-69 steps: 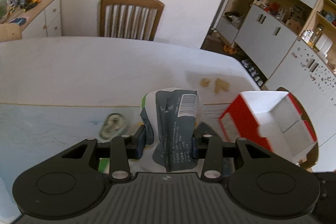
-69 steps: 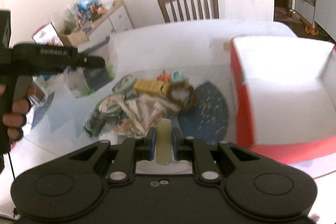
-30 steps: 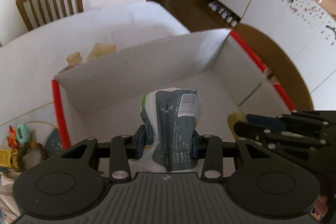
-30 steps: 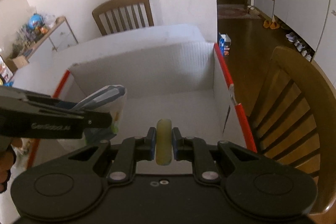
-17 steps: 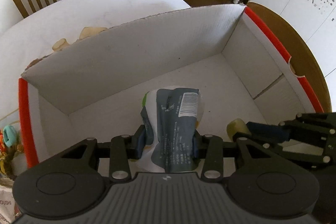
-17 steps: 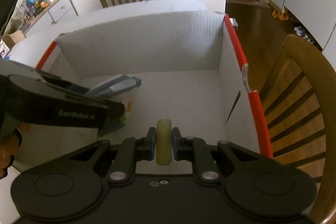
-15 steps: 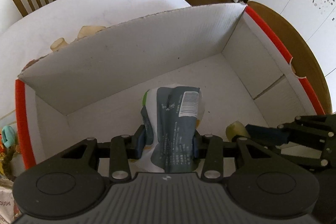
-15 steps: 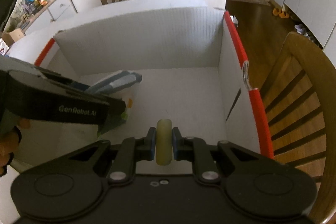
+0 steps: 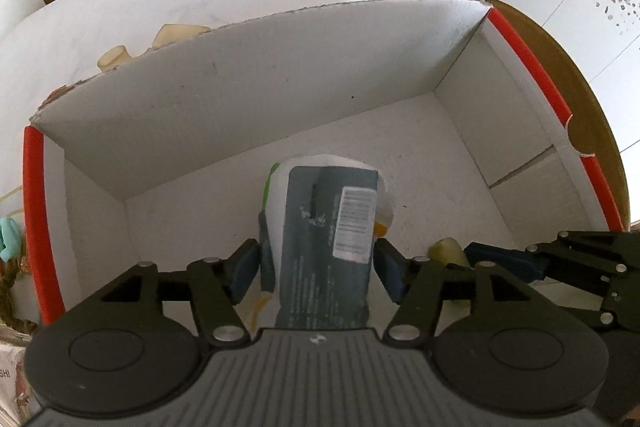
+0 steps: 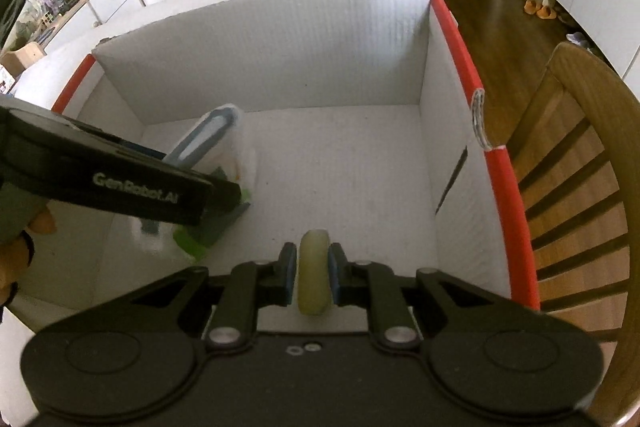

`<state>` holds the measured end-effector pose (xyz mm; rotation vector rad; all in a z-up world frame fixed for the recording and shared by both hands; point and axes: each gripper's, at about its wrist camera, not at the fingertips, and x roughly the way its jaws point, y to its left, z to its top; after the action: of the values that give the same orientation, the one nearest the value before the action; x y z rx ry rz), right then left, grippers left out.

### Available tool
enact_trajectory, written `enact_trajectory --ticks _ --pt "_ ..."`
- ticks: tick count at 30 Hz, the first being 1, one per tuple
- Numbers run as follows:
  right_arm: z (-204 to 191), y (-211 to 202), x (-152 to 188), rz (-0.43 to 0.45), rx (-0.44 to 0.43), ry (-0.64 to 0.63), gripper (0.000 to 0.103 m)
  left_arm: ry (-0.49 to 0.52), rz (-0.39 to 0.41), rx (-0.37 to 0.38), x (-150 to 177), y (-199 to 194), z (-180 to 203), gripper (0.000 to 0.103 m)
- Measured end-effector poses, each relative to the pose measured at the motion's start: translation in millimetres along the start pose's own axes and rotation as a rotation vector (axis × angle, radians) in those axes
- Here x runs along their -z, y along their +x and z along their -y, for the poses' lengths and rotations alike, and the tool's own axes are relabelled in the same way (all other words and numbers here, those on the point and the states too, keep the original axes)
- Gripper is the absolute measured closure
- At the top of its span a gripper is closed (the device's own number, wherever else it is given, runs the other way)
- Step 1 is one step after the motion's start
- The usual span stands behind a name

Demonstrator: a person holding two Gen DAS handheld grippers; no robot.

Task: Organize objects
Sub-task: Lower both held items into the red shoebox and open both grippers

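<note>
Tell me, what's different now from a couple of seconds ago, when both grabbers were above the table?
Both grippers carried their loads from above the table down into the white box. The left gripper is opening, its fingers now clear of the grey snack pouch it held. The right gripper is just beginning to open around the pale yellow piece. The box itself stayed put.

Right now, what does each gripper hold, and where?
Left gripper: jaws opening, packet loose between them. Right gripper: jaws opening, pads on flat sides of pale roll.
</note>
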<state>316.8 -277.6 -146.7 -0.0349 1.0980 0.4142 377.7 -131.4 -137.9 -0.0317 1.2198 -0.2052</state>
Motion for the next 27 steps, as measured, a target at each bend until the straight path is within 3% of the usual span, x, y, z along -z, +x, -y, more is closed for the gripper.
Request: enact_trajectory --ticks 13,27 --pt "6 -30 9 0.068 -0.024 0.018 0.06 -0.02 0.094 0.011 9 -40 -9 0.04" --pt "-19 -73 9 0.168 -0.05 0.015 0.04 -0.009 0.232 0.05 37 -103 -18 0.04"
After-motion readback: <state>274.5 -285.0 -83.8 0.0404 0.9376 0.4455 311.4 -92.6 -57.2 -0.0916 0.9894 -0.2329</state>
